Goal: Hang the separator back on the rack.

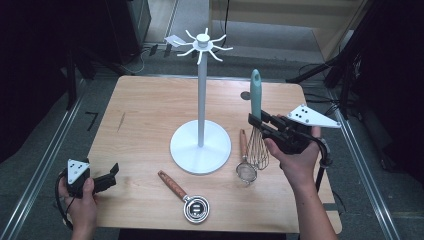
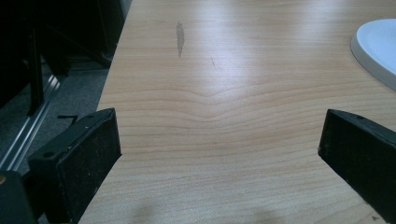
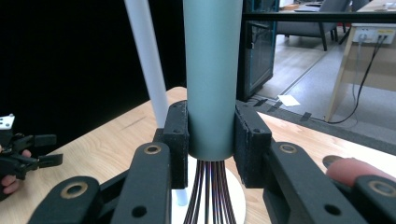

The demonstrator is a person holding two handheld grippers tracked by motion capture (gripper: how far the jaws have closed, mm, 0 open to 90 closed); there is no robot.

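We hold whisk (image 1: 256, 125) upright in right tongs (image 1: 256, 122), jaws clamped on teal handle just above wires, right of white hook stand (image 1: 201, 100). Left tongs (image 1: 111, 175) wide open, empty, low at desk (image 1: 145, 110) edge, well left of stand. Strainer (image 1: 245, 162) and wood-handled scoop (image 1: 187, 200) lie near stand base. No utensil on stand hooks; we judge hanging barely begun.

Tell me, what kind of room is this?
Probably a lab or workshop set up for recording: a wooden table with kitchen tools, dark stands around it, cables on the floor, and an office chair beyond.
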